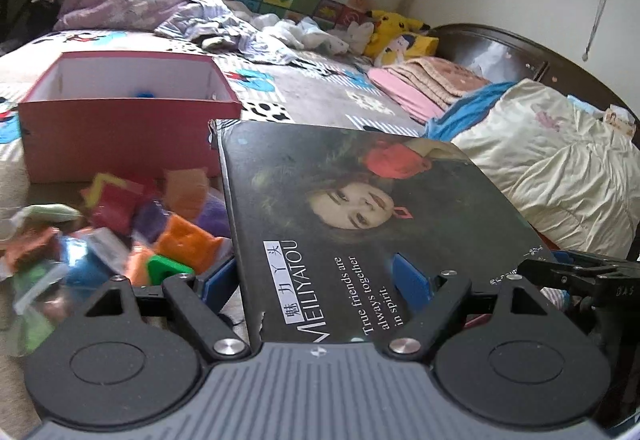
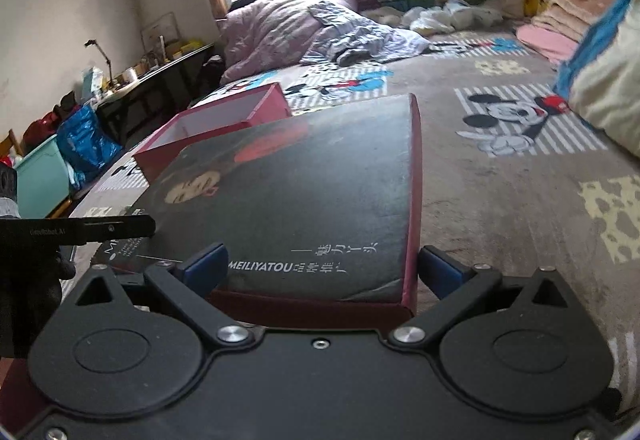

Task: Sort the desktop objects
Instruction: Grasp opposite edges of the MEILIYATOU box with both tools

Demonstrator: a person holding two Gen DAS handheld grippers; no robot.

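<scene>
Well, both claws are on the lid [image 1: 360, 200] here, the dark one with the printed portrait and the word MEILIYATOU. It hangs tilted above the bed [image 2: 500, 200], with its red underside showing at the near edge.

The left gripper [image 1: 314, 276] stands spread wide across the lid's near left corner. One blue pad [image 1: 216, 276] sits just beside the lid's left edge and the other [image 1: 412, 280] lies over the printed face. Whether those pads actually press on it, I cannot tell.

The right gripper [image 2: 324, 264] mirrors that on the near right corner. Its jaws are wide too, with one pad [image 2: 208, 264] over the face and the other [image 2: 440, 272] just outside the red rim. Here too I cannot tell whether it is pinching.

Left of the lid, a heap of bright toys [image 1: 160, 224] lies on the bed. Just beyond the heap stands the open red box [image 1: 120, 136], with something small and blue [image 1: 145, 94] inside at the back.
</scene>
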